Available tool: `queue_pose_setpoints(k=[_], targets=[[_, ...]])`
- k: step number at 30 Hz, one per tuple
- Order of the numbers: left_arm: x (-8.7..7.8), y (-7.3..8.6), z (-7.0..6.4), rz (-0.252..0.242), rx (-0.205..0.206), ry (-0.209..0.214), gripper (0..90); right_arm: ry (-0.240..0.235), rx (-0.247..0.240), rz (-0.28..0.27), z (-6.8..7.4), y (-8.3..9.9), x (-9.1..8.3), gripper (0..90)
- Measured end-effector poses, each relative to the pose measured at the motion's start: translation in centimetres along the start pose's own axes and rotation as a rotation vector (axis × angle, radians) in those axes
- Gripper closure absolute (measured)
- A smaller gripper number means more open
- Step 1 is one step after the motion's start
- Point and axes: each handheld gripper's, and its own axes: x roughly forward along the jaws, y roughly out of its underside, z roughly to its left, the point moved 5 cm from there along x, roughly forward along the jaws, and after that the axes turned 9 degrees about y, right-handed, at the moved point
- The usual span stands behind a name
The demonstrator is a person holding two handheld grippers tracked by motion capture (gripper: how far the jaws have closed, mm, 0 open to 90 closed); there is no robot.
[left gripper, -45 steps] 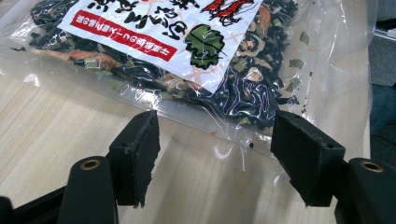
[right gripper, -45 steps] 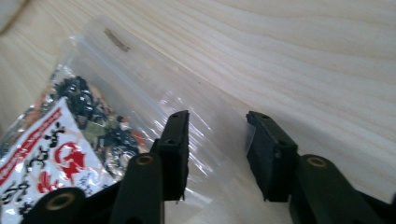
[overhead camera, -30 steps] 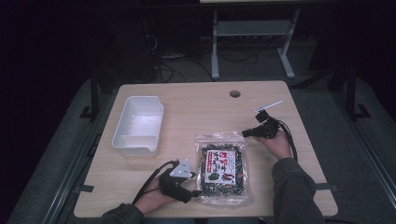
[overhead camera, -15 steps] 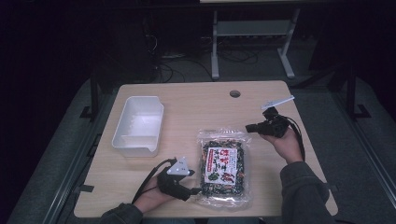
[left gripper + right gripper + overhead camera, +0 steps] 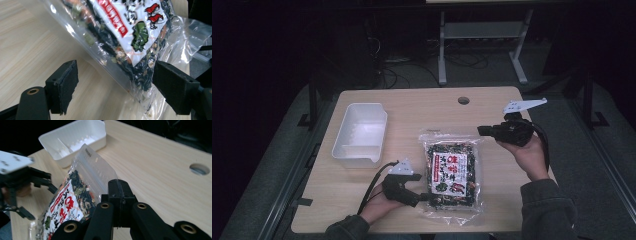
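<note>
A clear bag of dried seaweed mix (image 5: 451, 172) with a red and white label lies flat on the wooden table (image 5: 422, 110). My left gripper (image 5: 423, 196) rests at the bag's near left corner, open. In the left gripper view that corner of the bag (image 5: 130, 40) lies between the spread jaws of the left gripper (image 5: 117, 87). My right gripper (image 5: 483, 131) is held above the table by the bag's far right corner, shut. From the right gripper view, the right gripper (image 5: 119, 187) has its jaws pressed together in front of the bag (image 5: 75, 195).
A white plastic tub (image 5: 361, 132) stands empty at the table's left, also in the right gripper view as the tub (image 5: 75, 140). A round cable hole (image 5: 463, 100) sits near the far edge. A metal stand and cables lie on the floor beyond.
My right hand has lifted and drawn slightly back and to the right from the bag's far corner. The left gripper has stayed at the near corner.
</note>
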Motion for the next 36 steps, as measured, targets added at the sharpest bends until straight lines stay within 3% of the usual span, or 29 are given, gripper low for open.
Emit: queue_pose_setpoints(k=[5, 10, 16, 22, 25, 28, 36], targets=[[0.6, -0.4, 0.2, -0.031, -0.032, 0.037, 19.3, -0.009, -0.028, -0.054, 1.2, -0.8, -1.3, 89.7], [0.6, -0.4, 0.0, -0.038, -0.054, 0.117, 38.1, -0.016, -0.048, -0.088, 2.0, -1.1, -2.0, 89.7], [0.0, -0.6, -0.2, -0.062, -0.036, 0.143, 58.3, -0.027, -0.036, -0.128, 2.3, -1.0, -2.5, 89.7], [-0.4, -0.9, -0.8, -0.076, 0.001, 0.154, 70.8, -0.025, -0.013, -0.163, 2.2, -0.5, -2.8, 89.6], [-0.5, -1.0, -0.9, -0.067, 0.029, 0.142, 71.4, -0.028, -0.006, -0.177, 2.1, -0.3, -2.9, 89.3], [-0.5, -1.0, -1.1, -0.059, 0.051, 0.135, 71.7, -0.022, -0.002, -0.184, 2.0, 0.0, -2.9, 84.2], [-0.8, -1.2, -1.4, -0.059, 0.079, 0.122, 72.0, -0.063, 0.010, -0.196, 2.2, 1.4, -2.7, 52.1]])
